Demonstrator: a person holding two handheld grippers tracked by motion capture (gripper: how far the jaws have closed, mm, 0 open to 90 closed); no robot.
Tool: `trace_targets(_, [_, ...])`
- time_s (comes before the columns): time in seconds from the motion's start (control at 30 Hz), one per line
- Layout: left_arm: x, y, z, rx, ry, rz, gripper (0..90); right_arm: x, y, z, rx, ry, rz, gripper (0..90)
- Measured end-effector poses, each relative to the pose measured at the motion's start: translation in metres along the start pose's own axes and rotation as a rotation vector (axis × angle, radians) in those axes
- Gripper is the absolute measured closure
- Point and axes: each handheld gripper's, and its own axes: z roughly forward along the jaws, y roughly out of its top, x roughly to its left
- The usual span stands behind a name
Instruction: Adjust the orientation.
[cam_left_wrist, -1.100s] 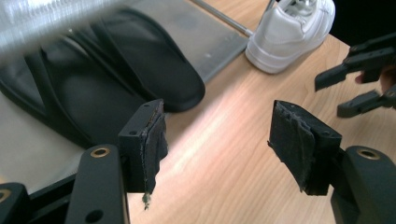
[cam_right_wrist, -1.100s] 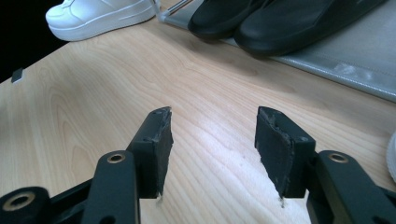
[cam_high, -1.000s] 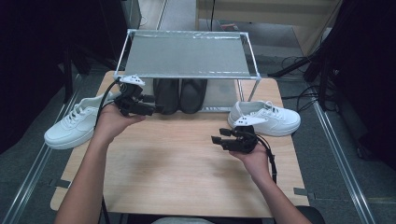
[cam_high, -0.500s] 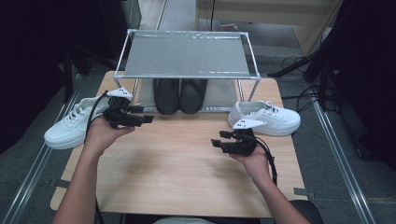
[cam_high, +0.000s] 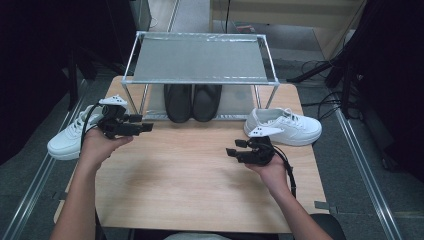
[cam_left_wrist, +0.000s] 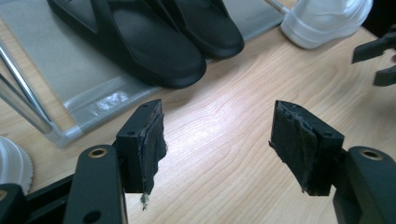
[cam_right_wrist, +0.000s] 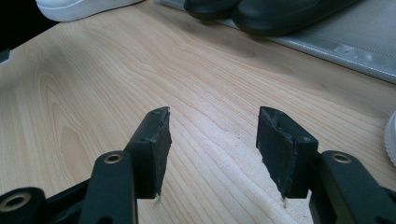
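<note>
While both grippers are hovering empty above the bench, no shoe is being held. The left gripper is hanging over the bench's left rear part, just beside the left white sneaker, with its jaws spread and only bare wood between them, as the left gripper view confirms. The right gripper is hanging over the right half of the bench, just in front of the right white sneaker, jaws likewise spread on nothing.

Placement, judged by purpose:
- The pair of black slippers is resting side by side on the rack's lower tier, toes toward the person, which suggests the rack is serving as the storage point for footwear.
- The upper shelf of the rack is carrying nothing, so it is probably being kept free for the sneakers.
- The left white sneaker is lying at the left edge of the bench, overhanging it; the right white sneaker is lying on its sole at the right rear edge. Each is sitting nearest the gripper on its own side, so each hand is likely being assigned one shoe.
- The spread jaws are probably being held ready for a grasp on a shoe.

Count:
- white sneakers: two
- black slippers: two
- rack: one, with two tiers
- grippers: two
</note>
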Motion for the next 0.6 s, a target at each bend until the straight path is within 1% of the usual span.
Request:
trace_targets(0.07, [0.002,-0.002,-0.003,-0.012,0.005,-0.001,35.1,0.000,0.000,0.001,0.003,-0.004,-0.002,45.5])
trace_targets(0.1, [0.004,-0.003,-0.005,-0.008,0.001,-0.012,35.1,0.000,0.000,0.001,0.003,-0.002,0.000,45.5])
trace_targets(0.13, [0.006,-0.005,-0.008,-0.005,0.008,-0.014,35.1,-0.001,0.001,0.001,0.002,-0.002,-0.001,45.5])
trace_targets(0.2, [0.010,-0.008,-0.011,-0.010,0.029,-0.017,35.2,-0.001,0.001,0.001,0.001,-0.003,-0.002,45.5])
trace_targets(0.23, [0.013,-0.010,-0.014,-0.008,0.045,-0.025,35.2,-0.001,0.001,0.001,0.001,-0.002,-0.002,45.5])
trace_targets(0.33, [0.023,-0.016,-0.023,-0.014,0.075,-0.045,35.2,-0.002,0.001,0.001,0.001,0.001,-0.002,45.5])
trace_targets(0.5, [0.037,-0.025,-0.036,-0.040,0.117,-0.086,35.5,-0.001,0.002,0.004,0.009,0.005,-0.006,45.4])
trace_targets(0.6, [0.045,-0.030,-0.041,-0.048,0.139,-0.096,35.8,-0.001,0.002,0.006,0.014,0.010,-0.010,45.4])
